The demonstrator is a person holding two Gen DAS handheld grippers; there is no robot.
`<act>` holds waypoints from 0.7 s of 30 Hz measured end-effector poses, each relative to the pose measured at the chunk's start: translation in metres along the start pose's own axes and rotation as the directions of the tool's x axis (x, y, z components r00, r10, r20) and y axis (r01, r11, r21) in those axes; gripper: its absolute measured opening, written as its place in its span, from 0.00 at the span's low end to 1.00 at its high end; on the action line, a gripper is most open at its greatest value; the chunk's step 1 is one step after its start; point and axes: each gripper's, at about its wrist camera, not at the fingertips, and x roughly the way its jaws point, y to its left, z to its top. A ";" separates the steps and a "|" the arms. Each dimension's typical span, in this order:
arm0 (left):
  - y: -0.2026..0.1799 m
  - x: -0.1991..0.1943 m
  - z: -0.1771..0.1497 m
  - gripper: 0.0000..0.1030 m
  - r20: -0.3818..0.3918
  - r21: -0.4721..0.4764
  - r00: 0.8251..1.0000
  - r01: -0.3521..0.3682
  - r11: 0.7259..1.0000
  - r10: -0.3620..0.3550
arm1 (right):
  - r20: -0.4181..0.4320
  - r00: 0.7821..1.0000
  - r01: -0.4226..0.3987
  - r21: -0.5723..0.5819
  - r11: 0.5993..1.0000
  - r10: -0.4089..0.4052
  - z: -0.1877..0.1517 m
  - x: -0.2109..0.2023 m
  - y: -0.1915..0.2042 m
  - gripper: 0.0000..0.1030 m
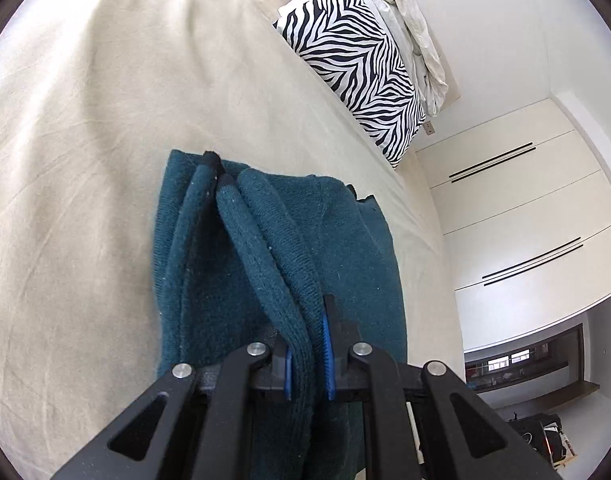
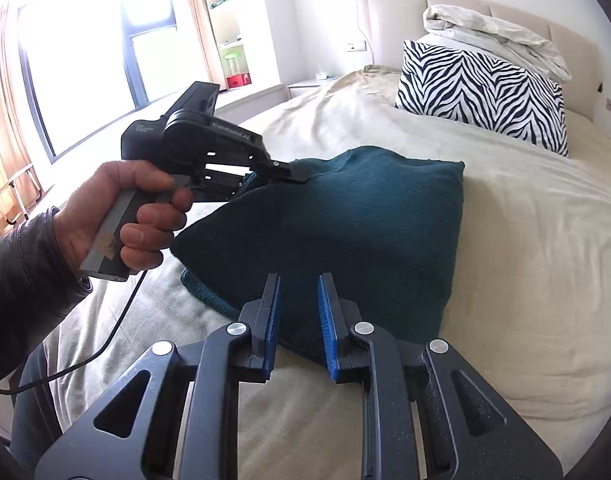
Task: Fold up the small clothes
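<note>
at the bottom centre of the right wrist view the right gripper (image 2: 297, 320) hangs parted and empty. just beyond, mid-frame on the bed (image 2: 525, 280), the teal garment (image 2: 345, 232) is pinched by the left gripper (image 2: 293, 174). that thick bunched fold could slip, undoing it.

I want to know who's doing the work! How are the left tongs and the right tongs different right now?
The left tongs are shut on the teal sweater, pinching a thick bunch of it; the right tongs are open with nothing between them. The left tongs lift the sweater's edge off the bed; the right tongs hang just over its near corner. Both have black arms and blue pads.
</note>
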 end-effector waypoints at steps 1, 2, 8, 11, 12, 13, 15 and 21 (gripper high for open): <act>0.009 0.000 0.002 0.13 -0.004 -0.014 1.000 -0.002 1.000 0.002 | -0.006 1.000 0.017 0.023 1.000 -0.017 -0.002 0.003 -0.006 0.18; 0.018 -0.001 0.002 0.13 0.000 -0.034 1.000 -0.012 0.999 0.012 | -0.028 0.999 0.039 0.037 0.999 -0.038 -0.001 0.011 -0.013 0.18; 0.050 -0.007 -0.010 0.18 0.056 -0.106 0.997 0.050 0.993 -0.045 | -0.203 0.976 0.091 0.025 0.996 -0.084 -0.014 0.079 -0.020 0.18; 0.040 -0.035 -0.013 0.46 0.138 -0.079 0.990 -0.005 0.997 0.016 | -0.172 0.984 0.056 0.057 0.997 -0.046 -0.023 0.070 -0.020 0.18; 0.034 -0.047 -0.014 0.55 0.179 -0.058 0.983 -0.025 0.998 0.035 | -0.151 0.988 0.039 0.069 0.997 -0.028 -0.025 0.065 -0.020 0.18; 0.026 -0.059 -0.014 0.55 0.214 -0.031 0.974 -0.063 0.997 0.069 | -0.130 0.991 0.024 0.077 0.997 -0.014 -0.027 0.059 -0.021 0.18; 0.008 -0.076 -0.018 0.55 0.244 0.041 0.966 -0.094 0.995 0.081 | -0.097 0.995 0.007 0.107 0.994 0.004 -0.029 0.051 -0.029 0.18; -0.009 -0.047 -0.025 0.28 0.086 0.130 0.988 -0.137 0.982 0.127 | -0.084 0.994 -0.047 0.246 0.968 0.069 -0.038 0.045 -0.044 0.18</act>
